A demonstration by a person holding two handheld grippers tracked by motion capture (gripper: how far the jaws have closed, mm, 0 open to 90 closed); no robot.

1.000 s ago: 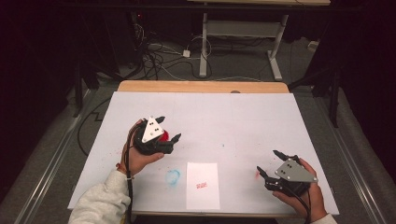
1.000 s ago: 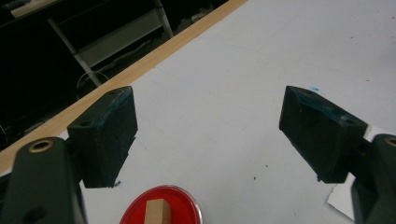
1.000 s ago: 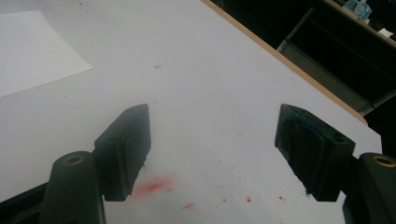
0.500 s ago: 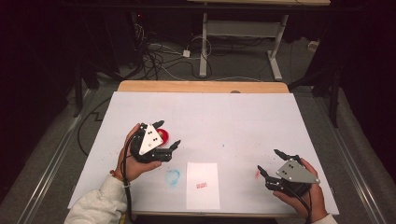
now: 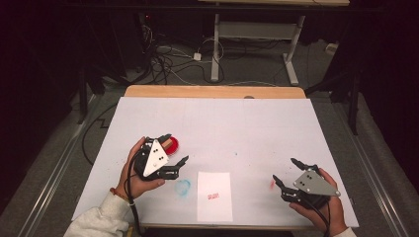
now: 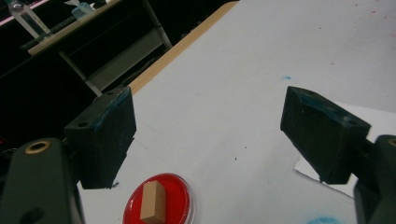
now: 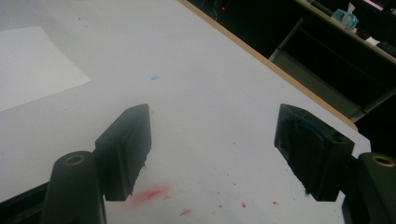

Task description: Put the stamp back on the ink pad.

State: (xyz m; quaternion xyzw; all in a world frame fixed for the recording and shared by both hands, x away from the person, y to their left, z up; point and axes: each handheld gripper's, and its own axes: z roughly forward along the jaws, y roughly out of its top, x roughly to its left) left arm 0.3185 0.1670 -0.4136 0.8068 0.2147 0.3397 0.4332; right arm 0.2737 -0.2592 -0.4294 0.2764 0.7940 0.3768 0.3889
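Note:
A round red dish (image 5: pixel 172 144) lies on the white table cover left of centre, with a small wooden block (image 6: pixel 153 201) standing in it. My left gripper (image 5: pixel 174 149) hovers just in front of the dish, open, its jaws on either side of it and holding nothing. In the left gripper view the left gripper (image 6: pixel 208 116) stands wide apart above the dish (image 6: pixel 180 198). A white paper sheet (image 5: pixel 214 195) with a small red mark lies near the front edge. My right gripper (image 5: pixel 285 170) rests open and empty at the front right, and the right gripper view has the right gripper (image 7: pixel 215 130) over bare cover.
A blue smear (image 5: pixel 183 186) marks the cover left of the paper. A red smear (image 7: pixel 154 193) lies by the right gripper. The wooden table edge (image 5: pixel 212 92) runs along the far side, with cables and desk legs on the floor beyond.
My left gripper has drawn back a little toward the front edge and turned, uncovering more of the red dish. The right gripper has stayed put.

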